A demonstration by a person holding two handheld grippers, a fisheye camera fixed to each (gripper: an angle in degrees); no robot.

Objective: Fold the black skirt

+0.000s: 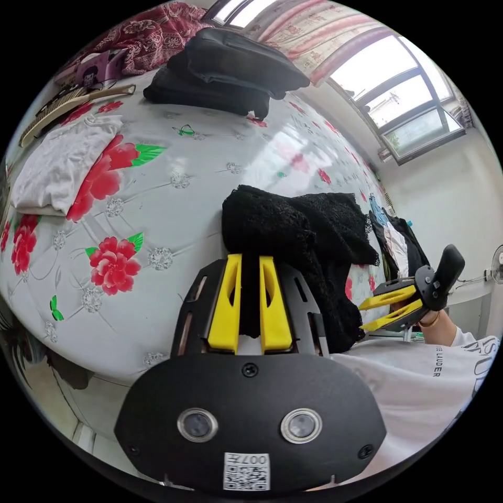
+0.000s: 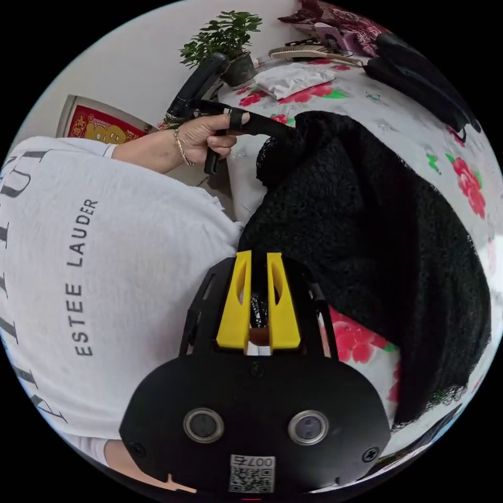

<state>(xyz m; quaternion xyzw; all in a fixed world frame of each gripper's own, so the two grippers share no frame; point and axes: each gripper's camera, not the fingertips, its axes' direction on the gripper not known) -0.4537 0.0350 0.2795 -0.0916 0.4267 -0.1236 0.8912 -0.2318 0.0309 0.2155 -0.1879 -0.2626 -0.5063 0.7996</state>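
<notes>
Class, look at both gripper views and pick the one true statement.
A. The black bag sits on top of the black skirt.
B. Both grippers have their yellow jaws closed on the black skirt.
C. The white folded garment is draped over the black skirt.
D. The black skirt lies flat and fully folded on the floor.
B: the left gripper and the right gripper each pinch black skirt fabric between closed jaws, above the floral bed sheet.

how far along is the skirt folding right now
Barely begun: no neat fold shows yet. The black skirt hangs bunched over the floral bedsheet. In hand: both the left hand-held gripper and right hand-held gripper pinch its edge. Left: spreading it flat, then folding.
</notes>
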